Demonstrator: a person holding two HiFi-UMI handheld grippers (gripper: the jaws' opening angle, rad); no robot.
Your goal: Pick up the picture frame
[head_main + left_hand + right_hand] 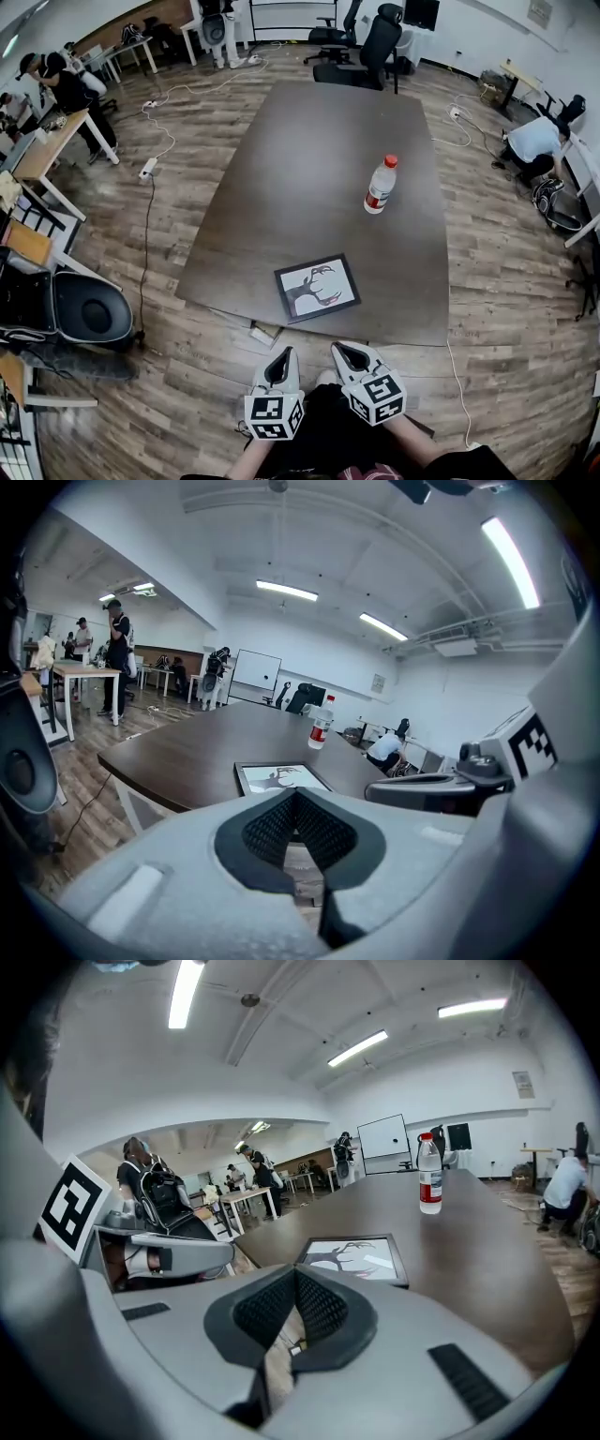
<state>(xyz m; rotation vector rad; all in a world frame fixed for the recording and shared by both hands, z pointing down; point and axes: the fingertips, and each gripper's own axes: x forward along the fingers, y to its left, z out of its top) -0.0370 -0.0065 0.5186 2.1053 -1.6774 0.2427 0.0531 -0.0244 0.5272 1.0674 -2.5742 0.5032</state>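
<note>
The picture frame (318, 287), dark-rimmed with a black tree drawing on white, lies flat near the front edge of the long dark table (309, 159). It also shows as the frame (279, 776) in the left gripper view and as the frame (357, 1259) in the right gripper view, just beyond the jaws. My left gripper (281, 357) and right gripper (347, 350) hang side by side in front of the table edge, short of the frame, touching nothing. Both are shut with nothing between the jaws.
A plastic water bottle (380, 185) with a red cap stands upright on the table beyond the frame. Office chairs (89, 314) stand at the left. Cables cross the wooden floor. People stand at desks (42, 150) far left, and one crouches at the right (536, 145).
</note>
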